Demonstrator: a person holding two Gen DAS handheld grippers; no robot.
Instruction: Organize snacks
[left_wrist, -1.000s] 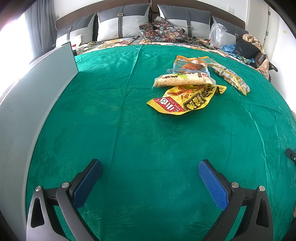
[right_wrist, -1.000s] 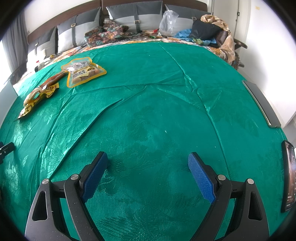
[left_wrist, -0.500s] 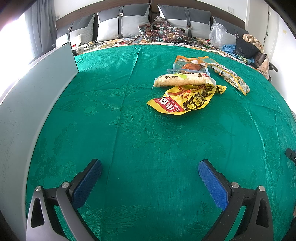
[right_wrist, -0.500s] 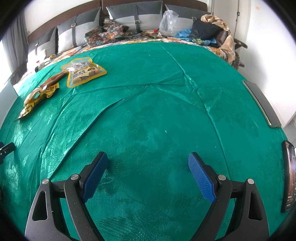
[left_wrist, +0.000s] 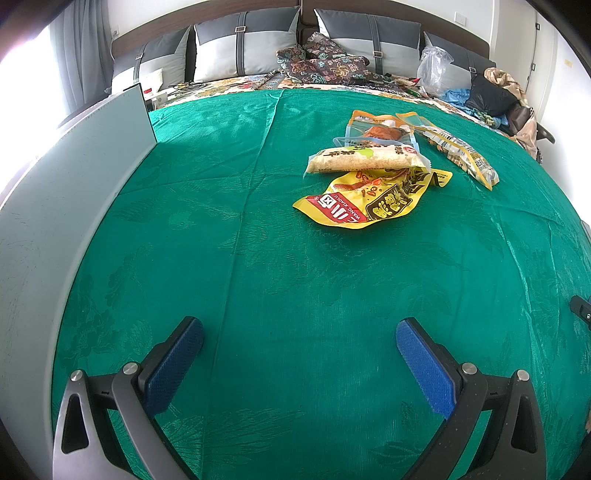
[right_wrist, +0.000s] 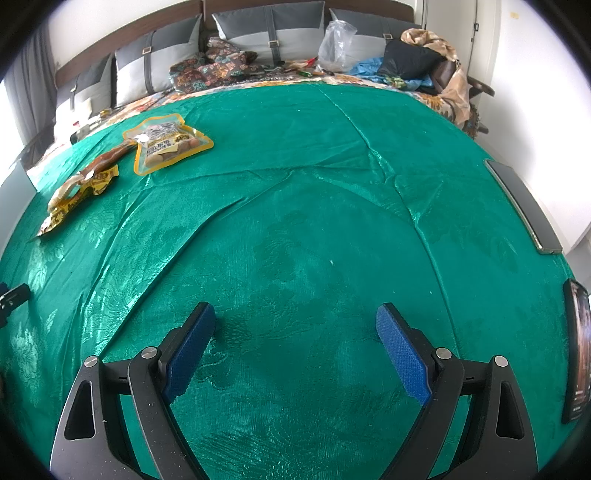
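Left hand-held gripper (left_wrist: 300, 334) was spread wide and empty, its textured blue pads (left_wrist: 424, 371) low in frame over the green damask cloth (left_wrist: 258, 258). Right hand-held gripper (right_wrist: 295, 319) was likewise wide, holding nothing. Snacks lay upper right of centre in the left view: a crinkled yellow foil bag (left_wrist: 369, 199) under an oblong pale packet (left_wrist: 364, 158), touching; a clear pouch (left_wrist: 373, 129) behind; a long yellow-edged pouch (left_wrist: 454, 147) just beside. A flat grey panel (left_wrist: 55, 206) stood at left.
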